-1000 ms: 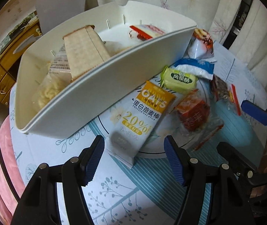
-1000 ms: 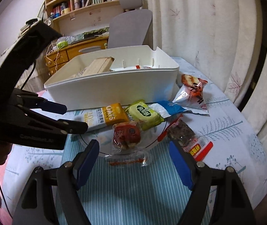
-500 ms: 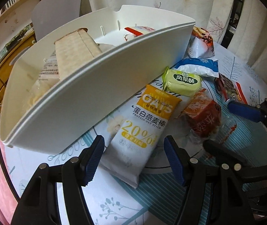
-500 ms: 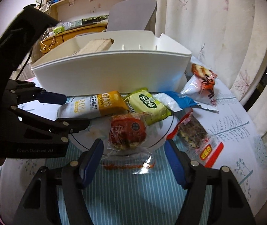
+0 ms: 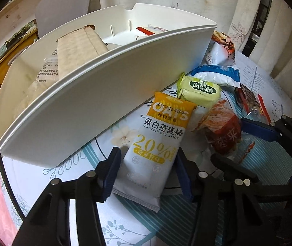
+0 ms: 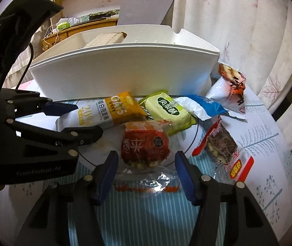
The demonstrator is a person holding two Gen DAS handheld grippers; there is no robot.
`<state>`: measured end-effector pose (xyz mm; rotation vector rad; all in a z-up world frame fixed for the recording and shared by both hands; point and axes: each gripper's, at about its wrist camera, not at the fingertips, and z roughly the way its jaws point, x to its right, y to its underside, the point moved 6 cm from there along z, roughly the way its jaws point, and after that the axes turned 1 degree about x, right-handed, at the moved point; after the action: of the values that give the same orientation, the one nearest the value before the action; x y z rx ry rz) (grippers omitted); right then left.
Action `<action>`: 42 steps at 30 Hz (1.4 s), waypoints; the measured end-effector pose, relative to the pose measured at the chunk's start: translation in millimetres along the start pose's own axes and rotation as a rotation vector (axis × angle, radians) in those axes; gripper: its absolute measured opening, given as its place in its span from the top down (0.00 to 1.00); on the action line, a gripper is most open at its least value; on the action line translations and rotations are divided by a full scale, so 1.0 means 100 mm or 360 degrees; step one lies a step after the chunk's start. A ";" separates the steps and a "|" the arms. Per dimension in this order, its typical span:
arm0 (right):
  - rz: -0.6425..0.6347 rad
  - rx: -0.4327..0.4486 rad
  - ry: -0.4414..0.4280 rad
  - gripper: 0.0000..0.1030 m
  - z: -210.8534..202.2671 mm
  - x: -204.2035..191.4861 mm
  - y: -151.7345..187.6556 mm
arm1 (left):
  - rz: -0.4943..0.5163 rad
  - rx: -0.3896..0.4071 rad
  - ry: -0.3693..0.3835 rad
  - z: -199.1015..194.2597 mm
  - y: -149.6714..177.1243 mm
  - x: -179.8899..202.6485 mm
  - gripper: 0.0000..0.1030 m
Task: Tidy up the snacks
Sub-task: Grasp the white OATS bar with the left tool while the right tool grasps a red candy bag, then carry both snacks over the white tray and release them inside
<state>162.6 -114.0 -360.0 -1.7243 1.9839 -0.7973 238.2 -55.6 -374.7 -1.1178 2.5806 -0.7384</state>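
Note:
A white and orange oat stick pack [image 5: 156, 143] lies flat on the table, its near end between the open fingers of my left gripper [image 5: 147, 170]. A red snack in a clear wrapper [image 6: 145, 145] lies between the open fingers of my right gripper [image 6: 146, 171]; it also shows in the left wrist view [image 5: 221, 131]. A white bin [image 5: 96, 94] behind them holds a brown cracker pack [image 5: 78, 45] and other packets. My left gripper also shows in the right wrist view [image 6: 68, 119].
A green pineapple cake pack [image 6: 168, 110], a blue and white packet [image 6: 203, 106], a white and orange bag [image 6: 228, 88] and a clear nut bar pack [image 6: 221, 149] lie on the patterned tablecloth. A grey chair [image 6: 144, 8] and a wooden desk stand behind.
Both grippers have moved forward and down. The oat stick pack now sits between the left fingers and the red snack between the right fingers. Both stay open.

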 end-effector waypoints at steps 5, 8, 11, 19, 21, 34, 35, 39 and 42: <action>0.0004 -0.0017 -0.0035 0.47 0.02 0.04 -0.03 | -0.0027 -0.0015 -0.0003 -0.04 0.00 0.07 0.57; -0.0001 -0.0047 -0.0058 0.48 0.03 0.04 -0.04 | -0.0077 -0.0028 0.0007 -0.09 0.02 0.11 0.59; -0.0002 -0.0083 -0.0105 0.49 0.03 0.05 -0.05 | -0.0117 -0.0037 -0.0018 -0.18 0.07 0.11 0.60; -0.0034 -0.0174 -0.0268 0.50 -0.06 0.04 -0.04 | -0.0266 -0.0084 -0.0098 -0.46 0.18 0.07 0.61; -0.0059 -0.0187 -0.0308 0.50 -0.11 0.05 -0.06 | -0.0293 -0.0097 -0.0114 -0.54 0.20 0.08 0.61; -0.0337 -0.0137 -0.0619 0.50 -0.66 0.01 -0.54 | -0.0532 -0.0129 -0.0265 -1.34 0.15 0.04 0.61; -0.0354 -0.0122 -0.0636 0.50 -0.69 0.00 -0.60 | -0.0568 -0.0125 -0.0277 -1.39 0.12 0.02 0.61; -0.0405 -0.0055 -0.0696 0.50 -0.77 0.03 -0.89 | -0.0727 -0.0108 -0.0310 -1.57 -0.01 -0.02 0.61; -0.0417 0.0008 -0.0733 0.50 -0.79 0.06 -1.17 | -0.0809 -0.0068 -0.0342 -1.69 -0.17 -0.07 0.60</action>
<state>201.2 -116.5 -223.9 -1.9763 1.4716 -0.4262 186.0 0.4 -222.8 -1.7906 2.1592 -0.6168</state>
